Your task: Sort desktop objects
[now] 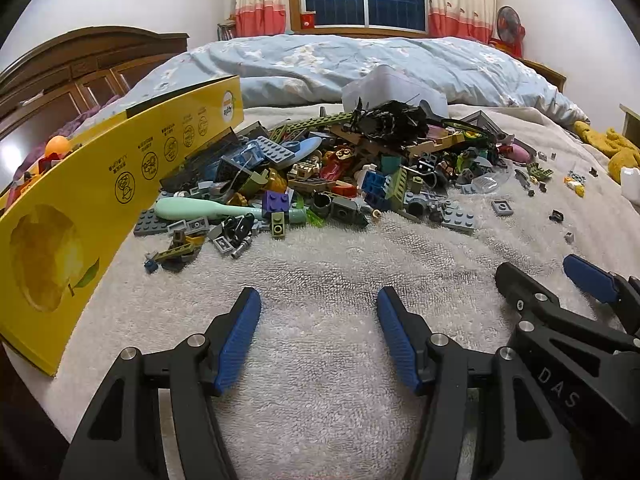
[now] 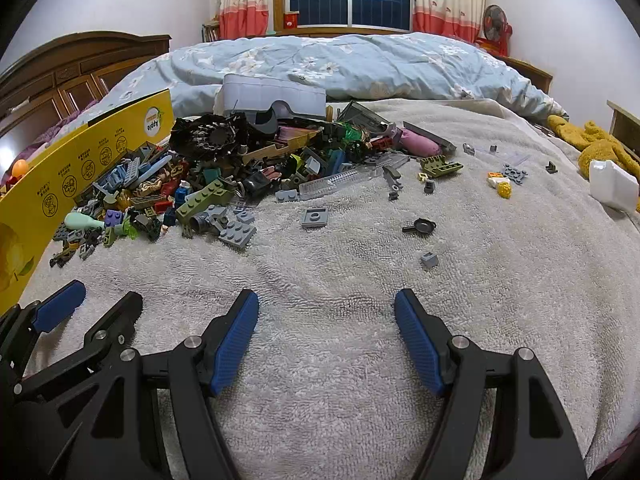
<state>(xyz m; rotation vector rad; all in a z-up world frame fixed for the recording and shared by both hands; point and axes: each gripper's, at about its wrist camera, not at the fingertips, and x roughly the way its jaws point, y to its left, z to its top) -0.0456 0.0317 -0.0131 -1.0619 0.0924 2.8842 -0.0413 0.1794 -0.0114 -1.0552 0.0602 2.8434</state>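
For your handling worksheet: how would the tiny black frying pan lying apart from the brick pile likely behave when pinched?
The frying pan is probably very light, being tiny hard plastic. Its thin handle may twist between wide pads. Lying flat on the looped towel, it should not roll.

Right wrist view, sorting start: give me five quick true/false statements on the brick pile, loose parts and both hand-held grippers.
1. The right hand-held gripper is open with nothing between its fingers. True.
2. The left hand-held gripper is shut on a grey plate. False: it is open over bare towel, holding nothing.
3. The yellow box stands along the left edge of the brick pile. True.
4. The small black frying pan lies buried inside the pile. False: it lies alone on the towel, to the right of the pile.
5. The mint-green bowling pin lies on its side at the pile's near edge by the box. True.
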